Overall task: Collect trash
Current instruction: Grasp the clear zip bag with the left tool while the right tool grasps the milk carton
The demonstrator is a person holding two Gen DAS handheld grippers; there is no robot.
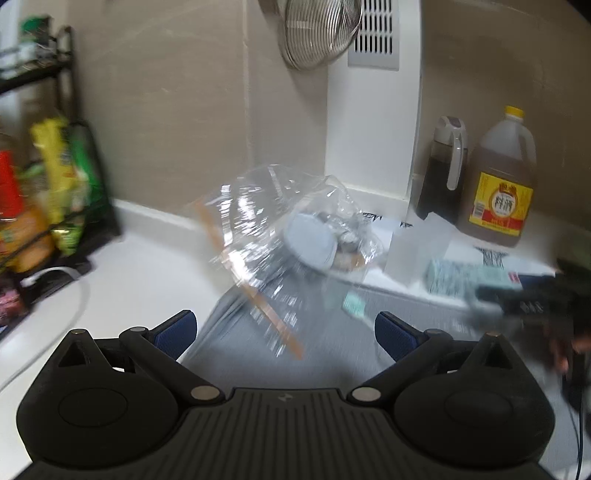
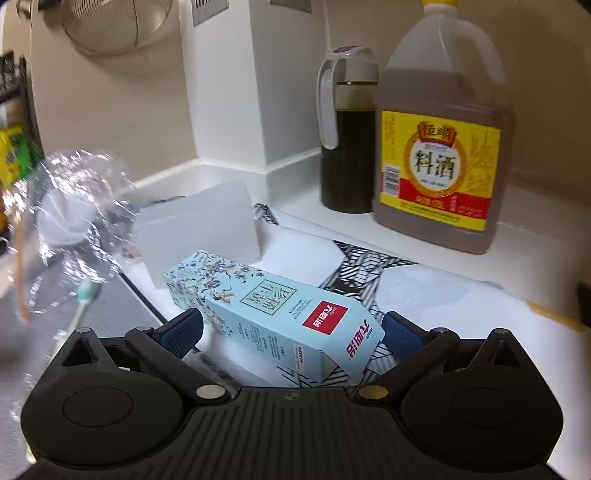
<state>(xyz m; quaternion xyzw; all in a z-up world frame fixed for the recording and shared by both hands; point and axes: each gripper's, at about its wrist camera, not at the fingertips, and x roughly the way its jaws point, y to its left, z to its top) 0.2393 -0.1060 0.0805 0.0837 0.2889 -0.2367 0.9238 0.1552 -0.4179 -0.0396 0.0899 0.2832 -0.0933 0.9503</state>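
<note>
A clear plastic bag with an orange strip and scraps inside lies blurred ahead of my left gripper, which is open and empty just short of it. The bag also shows at the left of the right wrist view. A light-blue printed carton lies on the white counter between the fingers of my right gripper, which is open around it; whether the pads touch it I cannot tell. The carton also shows in the left wrist view. A green-tipped stick lies near the bag.
A large yellow-capped cooking wine jug and a dark sauce bottle stand at the back right. A frosted plastic piece and patterned paper lie on the counter. A black rack of packets stands left. A wire strainer hangs above.
</note>
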